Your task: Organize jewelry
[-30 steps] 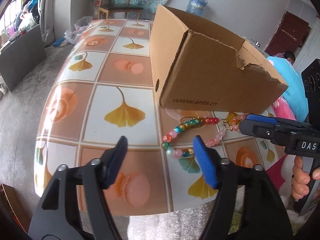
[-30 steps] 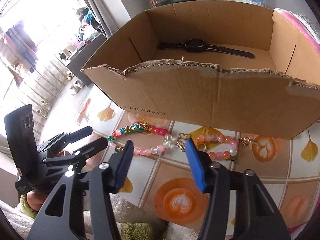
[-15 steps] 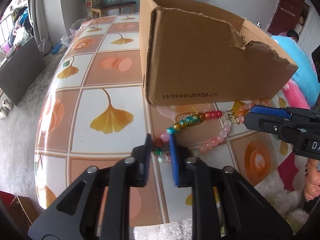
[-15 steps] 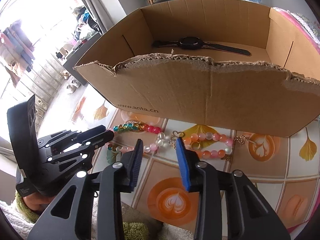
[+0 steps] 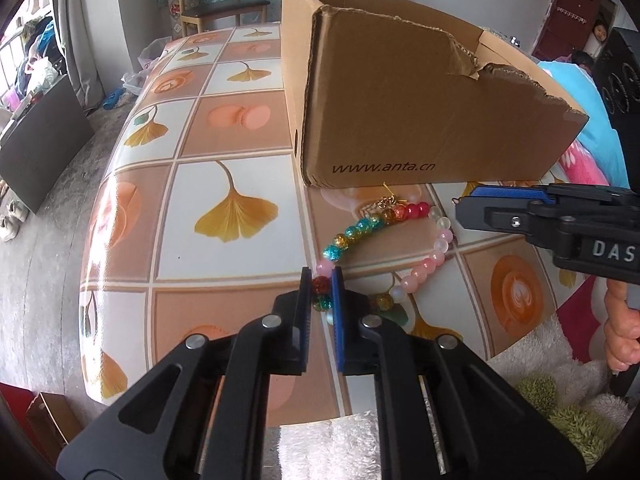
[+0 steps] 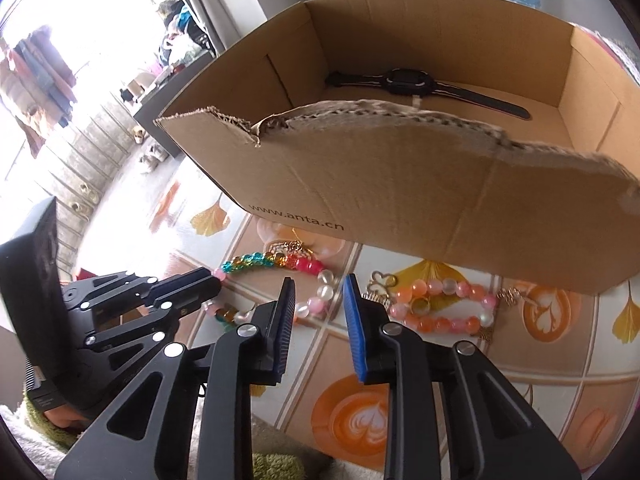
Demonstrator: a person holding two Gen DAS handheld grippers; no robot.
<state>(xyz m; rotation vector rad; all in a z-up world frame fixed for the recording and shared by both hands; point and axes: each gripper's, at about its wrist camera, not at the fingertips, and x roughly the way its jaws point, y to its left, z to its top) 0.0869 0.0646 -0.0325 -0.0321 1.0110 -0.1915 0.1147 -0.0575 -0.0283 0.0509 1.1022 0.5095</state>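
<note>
Two bead bracelets lie on the tiled tablecloth [image 5: 224, 152] near its front edge, just before the torn cardboard box [image 5: 400, 112] holding a black watch [image 6: 420, 88]. Left gripper [image 5: 321, 286] is clamped on a red bead of the multicolour bracelet [image 5: 372, 220]; right gripper [image 6: 320, 304] hovers narrowly parted, empty, near the pink-orange bracelet [image 6: 440, 304]. Bare tabletop extends left of the box toward a chair [image 5: 220, 4].

My left gripper [image 5: 321, 286] is clamped on a bead. My right gripper [image 6: 319, 304] hovers low — jaws parted.
</note>
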